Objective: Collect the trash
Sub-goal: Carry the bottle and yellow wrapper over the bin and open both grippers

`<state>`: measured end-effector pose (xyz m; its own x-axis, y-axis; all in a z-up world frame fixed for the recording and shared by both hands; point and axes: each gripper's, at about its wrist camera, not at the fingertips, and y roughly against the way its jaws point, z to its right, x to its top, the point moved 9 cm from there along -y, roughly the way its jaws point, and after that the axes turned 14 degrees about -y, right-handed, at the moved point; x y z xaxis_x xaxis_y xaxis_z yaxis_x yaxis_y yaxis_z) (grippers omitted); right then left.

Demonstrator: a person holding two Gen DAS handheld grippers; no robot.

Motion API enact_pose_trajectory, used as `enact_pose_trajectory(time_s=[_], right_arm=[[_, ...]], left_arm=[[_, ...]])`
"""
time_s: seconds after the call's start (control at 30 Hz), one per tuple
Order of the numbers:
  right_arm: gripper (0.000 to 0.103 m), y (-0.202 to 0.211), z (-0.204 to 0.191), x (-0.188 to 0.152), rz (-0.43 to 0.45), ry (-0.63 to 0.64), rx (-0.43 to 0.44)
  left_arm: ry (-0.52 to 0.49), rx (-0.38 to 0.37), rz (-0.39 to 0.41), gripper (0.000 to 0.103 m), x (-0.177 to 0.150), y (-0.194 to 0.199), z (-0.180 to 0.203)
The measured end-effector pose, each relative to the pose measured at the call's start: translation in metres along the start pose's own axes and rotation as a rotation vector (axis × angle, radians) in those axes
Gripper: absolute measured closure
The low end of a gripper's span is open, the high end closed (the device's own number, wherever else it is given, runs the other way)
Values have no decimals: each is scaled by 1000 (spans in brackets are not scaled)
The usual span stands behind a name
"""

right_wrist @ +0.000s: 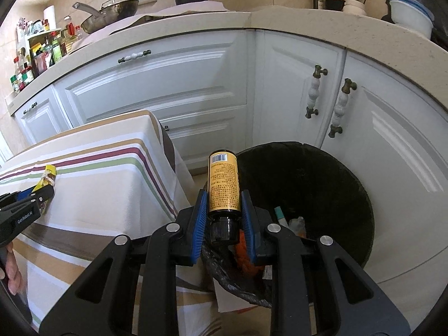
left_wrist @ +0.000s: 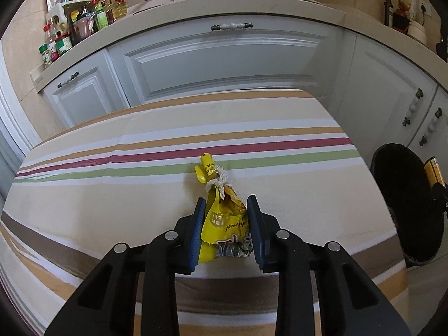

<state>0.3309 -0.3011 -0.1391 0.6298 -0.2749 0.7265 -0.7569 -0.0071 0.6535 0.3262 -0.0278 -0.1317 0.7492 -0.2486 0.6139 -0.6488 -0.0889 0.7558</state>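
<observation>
Gripping a yellow snack wrapper (left_wrist: 221,224), the left tongs (left_wrist: 226,210) stand narrowed to the width of the crumpled packet, their blue pads pressed against its two sides. The wrapper lies on the striped cloth of the surface (left_wrist: 112,196), its twisted neck bound with pale string (left_wrist: 217,182) and pointing toward 12 o'clock from the tongs. The packet's printed body sits between the pads; the tied end juts beyond the fingertips.

The right tongs (right_wrist: 224,201) are nearly closed on a small brown bottle (right_wrist: 224,184) with a yellow label, clamped at its shoulders, black cap toward the camera and base pointing away at 12 o'clock. The bottle hangs over the near rim of a black-lined trash bin (right_wrist: 336,190), which stands on the floor at 3 o'clock from the surface, against white cabinet doors (right_wrist: 182,89). Inside the bin lie some discarded bits, among them something orange.

In the right wrist view the left tongs and wrapper appear at 9 o'clock on the cloth, a hand (right_wrist: 12,268) just below them at the edge.
</observation>
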Motion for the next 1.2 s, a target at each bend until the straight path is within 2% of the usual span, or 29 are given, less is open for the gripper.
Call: enact_pose_trajectory(time_s=[0.27,0.73,1.2], right_arm=[[79,20,17,1,25,-25,-11],[79,68,60,13,101,-61,-55],[79,85,86,32,159,-70,-80]], left_arm=[[-42,-39,72,72,13,32,29],[-161,-148,175,72,34,74,112],[-223,-192,242,72,58,91,164]])
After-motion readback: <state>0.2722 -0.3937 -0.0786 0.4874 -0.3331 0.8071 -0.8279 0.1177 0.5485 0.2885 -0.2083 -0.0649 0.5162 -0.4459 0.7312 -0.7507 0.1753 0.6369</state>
